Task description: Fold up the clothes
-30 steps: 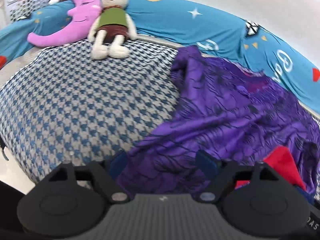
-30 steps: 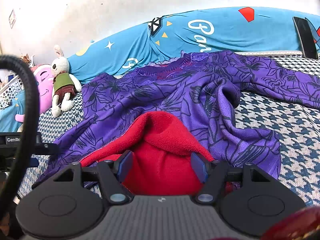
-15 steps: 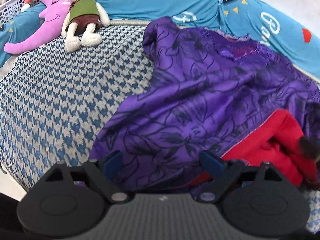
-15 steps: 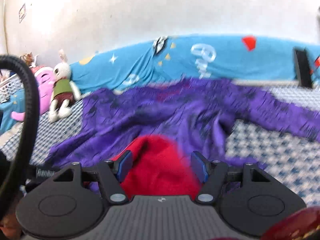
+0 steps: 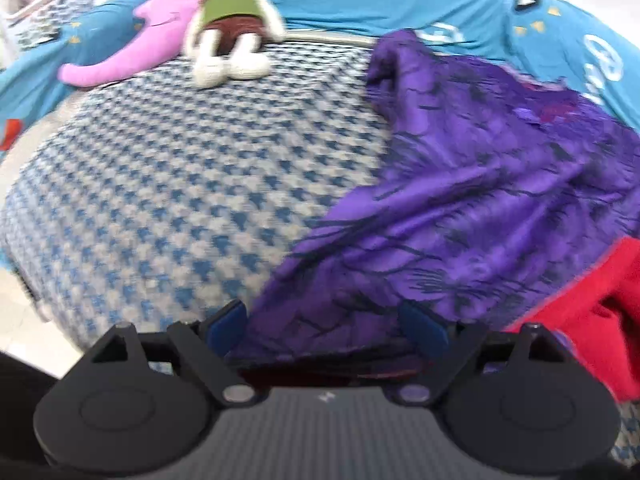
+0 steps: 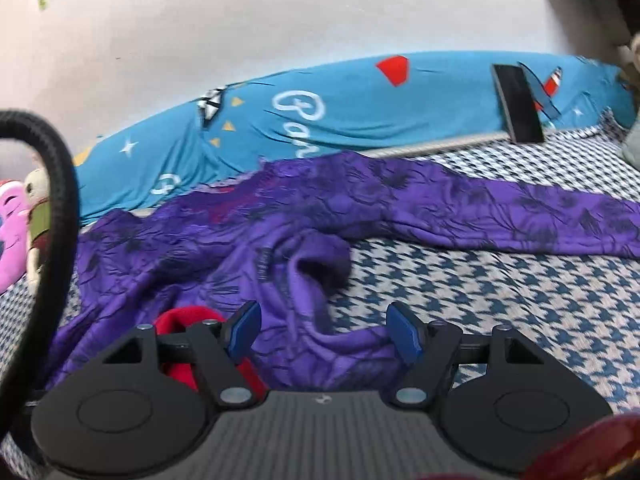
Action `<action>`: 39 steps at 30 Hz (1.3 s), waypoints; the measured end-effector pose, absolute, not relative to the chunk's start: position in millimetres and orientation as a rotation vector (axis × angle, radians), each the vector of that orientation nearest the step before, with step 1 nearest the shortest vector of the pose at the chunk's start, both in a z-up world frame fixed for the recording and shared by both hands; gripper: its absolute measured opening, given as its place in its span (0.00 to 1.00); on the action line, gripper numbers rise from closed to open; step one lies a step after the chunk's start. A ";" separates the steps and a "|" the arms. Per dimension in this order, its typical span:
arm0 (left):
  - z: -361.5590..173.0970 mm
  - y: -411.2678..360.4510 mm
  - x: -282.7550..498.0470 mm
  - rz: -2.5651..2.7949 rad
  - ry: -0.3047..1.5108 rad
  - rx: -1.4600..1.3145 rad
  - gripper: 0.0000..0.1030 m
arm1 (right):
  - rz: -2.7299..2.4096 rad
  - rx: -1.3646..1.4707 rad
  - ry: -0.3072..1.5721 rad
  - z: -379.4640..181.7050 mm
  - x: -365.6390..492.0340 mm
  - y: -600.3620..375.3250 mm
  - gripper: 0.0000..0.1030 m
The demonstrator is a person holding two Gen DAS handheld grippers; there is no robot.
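- Left gripper (image 5: 325, 326) sits at the bottom centre of its view, fingers spread wide, the near hem of the purple garment (image 5: 472, 216) lying between them, nothing clamped.
- That purple garment sprawls rumpled across the right half of the frame on the houndstooth bedspread (image 5: 168, 184).
- Red garment (image 5: 592, 312) pokes out at lower right, under the purple edge.
- Right gripper (image 6: 324, 334) is spread apart too, over a purple fold at bottom centre.
- Stuffed rabbit (image 5: 230, 20) and pink moon plush (image 5: 144, 36) sit upper left.

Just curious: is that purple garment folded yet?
Not yet. The purple garment lies crumpled on the bed, one sleeve stretched out.
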State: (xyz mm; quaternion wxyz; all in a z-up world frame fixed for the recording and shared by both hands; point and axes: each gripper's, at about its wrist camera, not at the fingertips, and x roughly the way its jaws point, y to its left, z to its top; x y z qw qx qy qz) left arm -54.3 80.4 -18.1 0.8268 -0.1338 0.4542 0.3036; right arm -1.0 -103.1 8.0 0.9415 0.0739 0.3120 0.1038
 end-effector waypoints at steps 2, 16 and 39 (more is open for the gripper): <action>-15.1 84.9 -58.0 0.643 0.954 -0.330 0.84 | 0.201 0.166 0.652 6.8 0.5 -106.3 0.68; 22.0 51.3 -67.9 0.519 0.891 -0.368 0.88 | 0.199 0.106 0.718 -5.6 5.5 -98.8 0.71; 32.1 25.6 -67.3 0.454 0.881 -0.320 0.93 | 0.208 0.113 0.717 -3.1 3.4 -99.6 0.73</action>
